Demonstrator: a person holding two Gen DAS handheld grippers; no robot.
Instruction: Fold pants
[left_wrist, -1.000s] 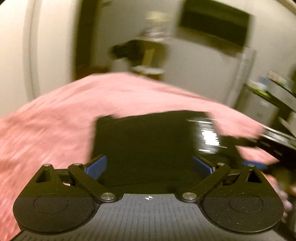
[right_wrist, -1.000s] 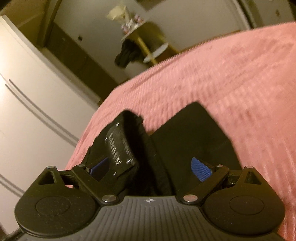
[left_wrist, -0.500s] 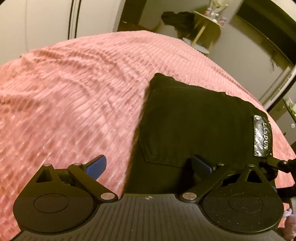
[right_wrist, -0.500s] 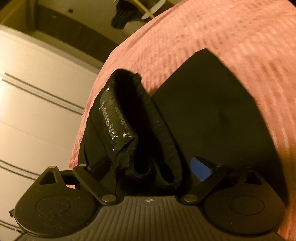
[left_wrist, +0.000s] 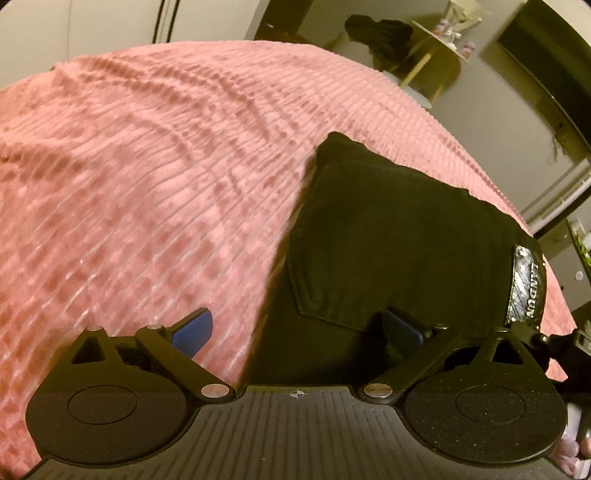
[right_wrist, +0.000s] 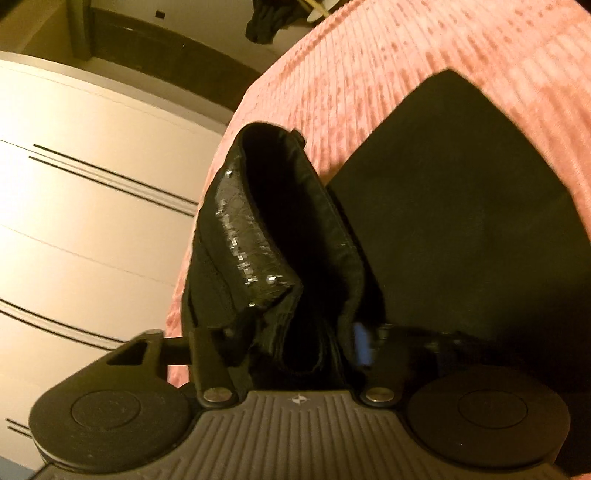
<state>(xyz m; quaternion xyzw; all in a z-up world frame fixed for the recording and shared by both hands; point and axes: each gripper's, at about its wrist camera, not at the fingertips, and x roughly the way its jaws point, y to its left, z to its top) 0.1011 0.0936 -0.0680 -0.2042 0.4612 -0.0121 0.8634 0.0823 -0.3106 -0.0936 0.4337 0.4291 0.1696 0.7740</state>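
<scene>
Black pants (left_wrist: 388, 236) are being seen folded on the pink ribbed bedspread (left_wrist: 147, 184), right of centre in the left wrist frame, back pocket facing up and the shiny brand patch (left_wrist: 526, 288) at the right edge.

Left gripper (left_wrist: 299, 328) is being held with jaws released and spread wide: the left blue pad (left_wrist: 194, 328) is sitting over bedspread, the right pad (left_wrist: 402, 328) over the pants' lower edge, nothing being pinched.

Right gripper (right_wrist: 295, 343) jaws are closing, with the bunched waistband (right_wrist: 280, 229) lying between them at lower centre of the right wrist frame. The right blue pad (right_wrist: 362, 347) is being pressed against the fabric; the left pad is hidden by the cloth. The waistband is being raised into an upright loop, while the rest of the pants is lying flat at the frame's right.

White cabinet doors (right_wrist: 92, 221) are showing at the left.
</scene>
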